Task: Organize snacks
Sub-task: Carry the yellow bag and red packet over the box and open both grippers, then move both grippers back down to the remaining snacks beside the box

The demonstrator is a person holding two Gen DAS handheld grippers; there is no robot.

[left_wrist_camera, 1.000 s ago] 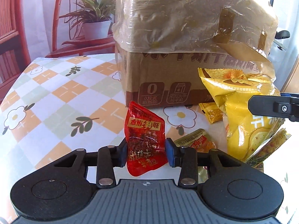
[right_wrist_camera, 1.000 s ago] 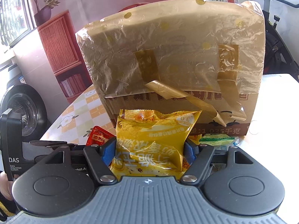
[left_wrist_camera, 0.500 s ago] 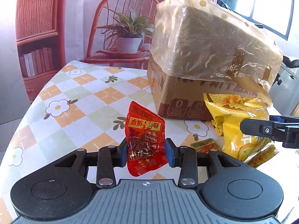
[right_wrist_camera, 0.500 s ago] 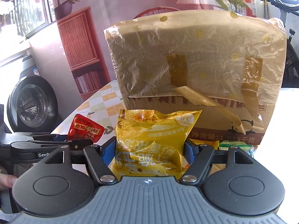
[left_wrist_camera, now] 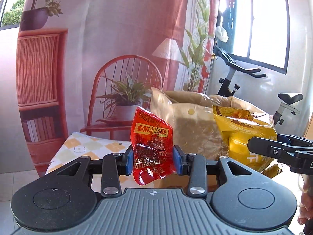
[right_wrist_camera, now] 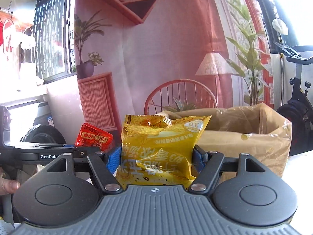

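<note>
My left gripper (left_wrist_camera: pixel 153 157) is shut on a small red snack packet (left_wrist_camera: pixel 151 146), held upright in the air. In the right wrist view my right gripper (right_wrist_camera: pixel 157 156) is shut on a yellow chip bag (right_wrist_camera: pixel 158 146), also upright. A cardboard box lined with a tan plastic bag (left_wrist_camera: pixel 187 129) stands on the table just beyond both packets, and its open top shows in the right wrist view, box (right_wrist_camera: pixel 244 137). The yellow bag (left_wrist_camera: pixel 244 137) and right gripper's finger (left_wrist_camera: pixel 273 150) appear at the right of the left wrist view. The red packet (right_wrist_camera: pixel 93 137) shows at the left of the right wrist view.
A checked floral tablecloth (left_wrist_camera: pixel 88 148) covers the table left of the box. Behind hangs a printed backdrop showing a chair and plants. An exercise bike (left_wrist_camera: pixel 254 90) stands at the right. A hand (right_wrist_camera: pixel 7 184) grips the left tool's handle.
Both grippers have risen with their packets from table level up to the height of the box's rim. The box's open top now shows, and the loose snacks on the table have dropped out of view.
</note>
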